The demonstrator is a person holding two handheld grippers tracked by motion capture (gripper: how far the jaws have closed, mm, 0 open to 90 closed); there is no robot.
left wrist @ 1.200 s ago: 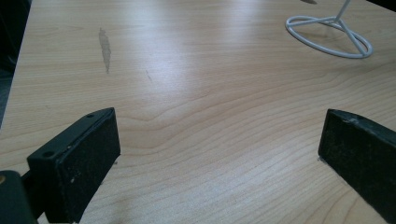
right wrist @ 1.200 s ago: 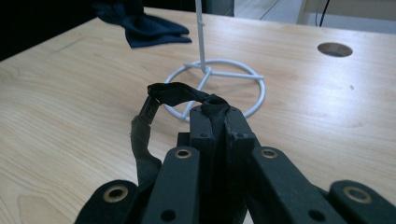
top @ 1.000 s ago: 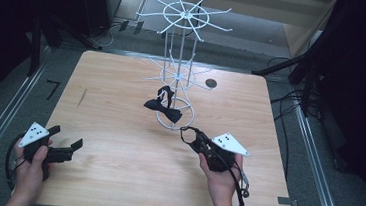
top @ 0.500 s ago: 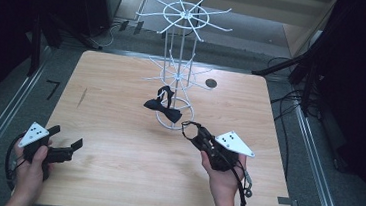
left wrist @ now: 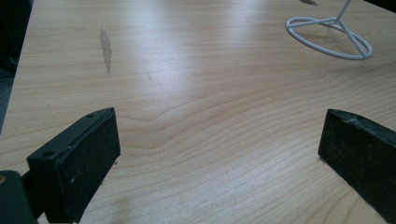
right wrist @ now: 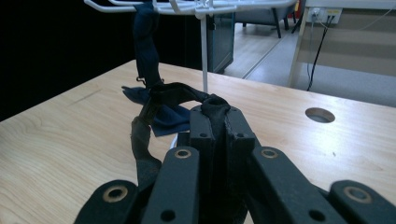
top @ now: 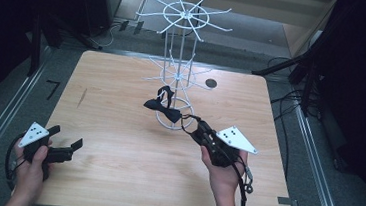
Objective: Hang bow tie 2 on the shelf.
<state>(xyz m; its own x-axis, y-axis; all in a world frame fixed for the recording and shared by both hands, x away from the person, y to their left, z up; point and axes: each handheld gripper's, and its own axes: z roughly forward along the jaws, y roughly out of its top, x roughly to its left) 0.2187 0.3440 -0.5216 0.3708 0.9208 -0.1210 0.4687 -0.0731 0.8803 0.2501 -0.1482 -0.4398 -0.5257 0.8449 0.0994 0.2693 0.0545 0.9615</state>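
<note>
Landmark: white wire display stand (top: 177,72), ring base resting on the light wood-grain table (top: 114,177), just past table centre.

Near edge, left of the stand and well apart from it: left gripper (top: 69,148), held low in the person's left hand (top: 32,162) close to the near-left corner. Jaws wide apart, nothing between them; in the left gripper view bare wood lies ahead, with the stand's ring base (left wrist: 329,37) far off at upper right. Broad bare tabletop between this gripper and the stand.

Near-right of the stand: right gripper (top: 193,126), right hand (top: 223,167) angled toward the ring base, tips just beside it. Jaws together, clamped on the black strap (right wrist: 175,95) of the black bow tie (top: 163,110). Bow tie hangs at the stand, its strap running up to a lower prong.

Beyond the stand: round cable hole (top: 211,83) in the table. Grey floor, cables, dark surroundings past the far edge.
</note>
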